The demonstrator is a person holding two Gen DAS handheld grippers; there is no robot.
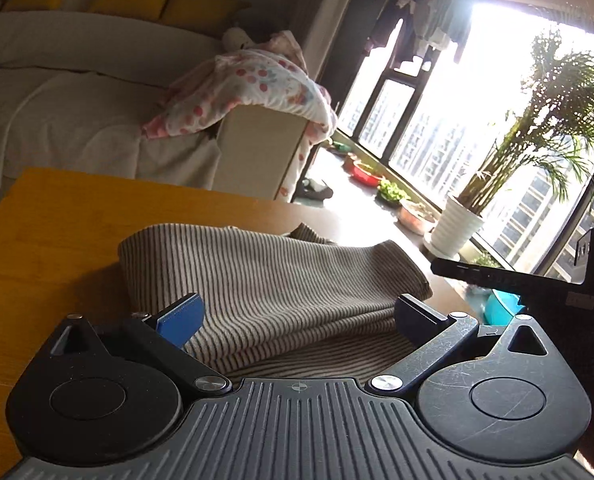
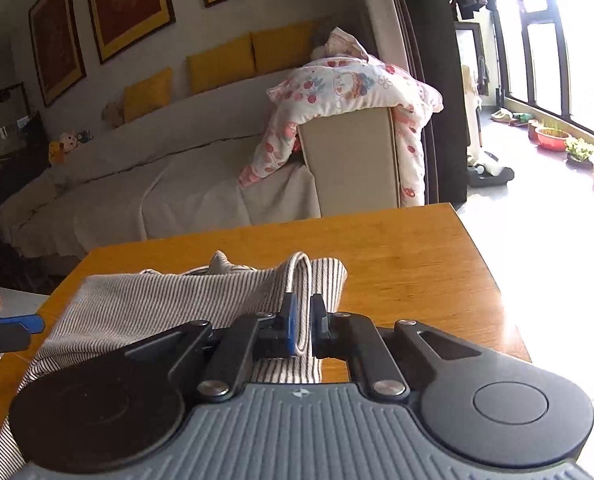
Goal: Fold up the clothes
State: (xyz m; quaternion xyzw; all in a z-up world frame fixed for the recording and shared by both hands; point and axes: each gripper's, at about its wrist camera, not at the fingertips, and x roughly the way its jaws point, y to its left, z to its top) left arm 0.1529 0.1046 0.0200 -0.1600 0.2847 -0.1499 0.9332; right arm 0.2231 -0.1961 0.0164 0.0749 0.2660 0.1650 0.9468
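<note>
Lying folded in layers on the wooden table [image 1: 57,216], the striped garment [image 1: 265,280] spreads between both tools; the left gripper [image 1: 297,312] hangs over its near edge with jaws spread wide, blue pads clear of the cloth, nothing pinched; the right gripper [image 2: 301,324] has its jaws drawn nearly together on an upright fold of the same striped cloth, which loops up above the fingertips; beyond the table stands a pale sofa [image 2: 177,168] with yellow cushions [image 2: 221,62]; a flowered quilt [image 2: 349,84] drapes over its armrest; a potted palm [image 1: 537,128] stands by the bright window.
</note>
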